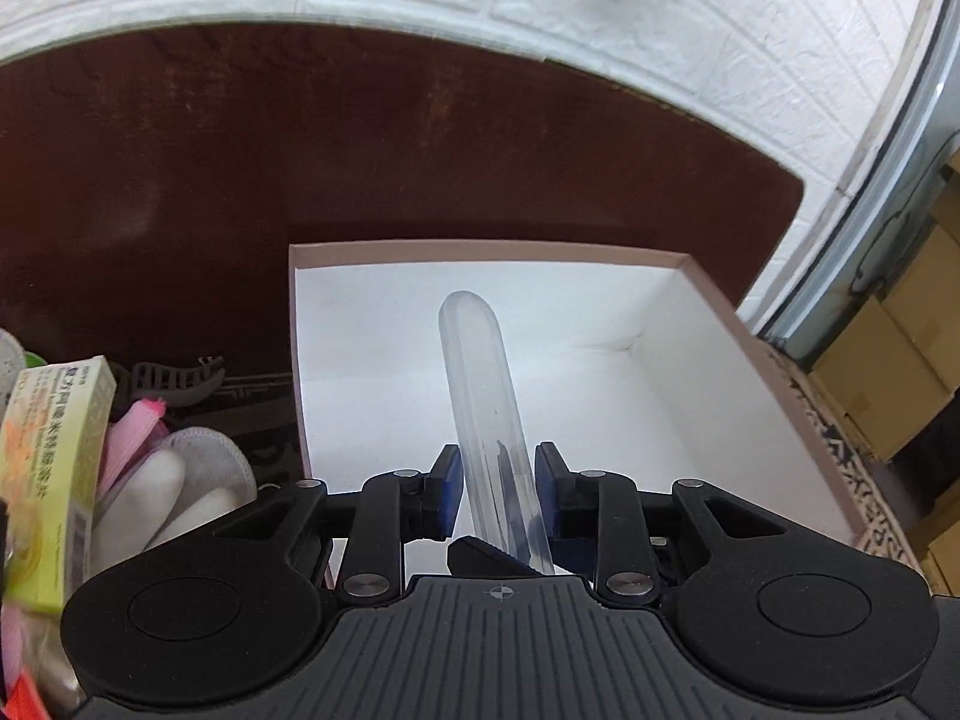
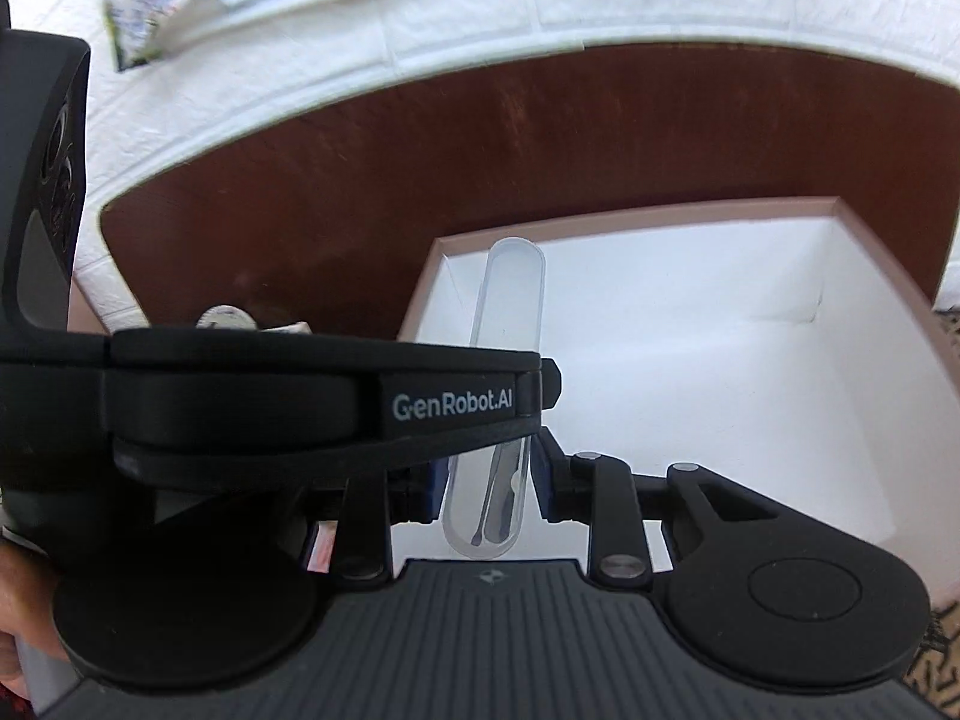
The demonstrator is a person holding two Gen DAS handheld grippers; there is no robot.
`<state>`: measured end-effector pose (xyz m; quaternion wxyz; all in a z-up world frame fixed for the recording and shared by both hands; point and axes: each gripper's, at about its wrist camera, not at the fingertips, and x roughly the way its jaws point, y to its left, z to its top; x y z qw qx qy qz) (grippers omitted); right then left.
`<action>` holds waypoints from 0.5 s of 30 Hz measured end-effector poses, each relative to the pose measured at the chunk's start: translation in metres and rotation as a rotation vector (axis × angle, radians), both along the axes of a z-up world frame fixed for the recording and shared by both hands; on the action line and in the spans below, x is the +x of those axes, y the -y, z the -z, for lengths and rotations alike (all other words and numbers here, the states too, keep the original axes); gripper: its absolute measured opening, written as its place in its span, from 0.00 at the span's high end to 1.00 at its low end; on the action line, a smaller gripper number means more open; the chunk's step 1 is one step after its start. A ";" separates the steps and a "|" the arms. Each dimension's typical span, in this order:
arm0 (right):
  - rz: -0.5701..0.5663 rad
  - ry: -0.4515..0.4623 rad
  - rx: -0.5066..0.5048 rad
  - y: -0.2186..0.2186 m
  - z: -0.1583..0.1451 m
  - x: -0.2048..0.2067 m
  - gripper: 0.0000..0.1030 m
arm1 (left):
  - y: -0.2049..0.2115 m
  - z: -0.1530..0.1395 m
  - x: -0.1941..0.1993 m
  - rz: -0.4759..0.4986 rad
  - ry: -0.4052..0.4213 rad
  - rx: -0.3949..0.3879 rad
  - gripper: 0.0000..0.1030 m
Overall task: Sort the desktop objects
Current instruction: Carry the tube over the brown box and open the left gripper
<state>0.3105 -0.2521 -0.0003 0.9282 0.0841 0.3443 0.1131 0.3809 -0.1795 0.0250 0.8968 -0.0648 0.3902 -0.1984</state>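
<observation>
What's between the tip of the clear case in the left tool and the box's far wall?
Only bare white floor of the box, shown in the left wrist view.

Clear plastic case (image 1: 480, 396) w/ dark tools inside, tilted over white open box (image 1: 690, 372).

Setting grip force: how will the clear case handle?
The clear case looks stiff: it juts past the right tool without sagging. Glossy plastic, so probably slippery. Likely light, holding only a few thin implements.
</observation>
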 end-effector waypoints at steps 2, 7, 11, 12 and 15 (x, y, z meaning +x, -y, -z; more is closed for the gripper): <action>0.004 -0.032 0.027 0.004 0.009 0.013 0.68 | 0.004 0.008 0.012 -0.001 -0.014 0.021 0.70; 0.017 -0.093 0.063 0.011 0.027 0.042 0.68 | 0.016 0.018 0.029 0.038 0.014 0.106 0.66; 0.031 -0.130 0.086 0.014 0.034 0.059 0.68 | 0.019 0.022 0.037 0.042 0.023 0.115 0.65; 0.036 -0.146 0.094 0.015 0.035 0.061 0.68 | 0.018 0.022 0.039 0.042 0.026 0.108 0.64; 0.041 -0.152 0.087 0.017 0.032 0.064 0.68 | 0.018 0.022 0.041 0.047 0.027 0.107 0.57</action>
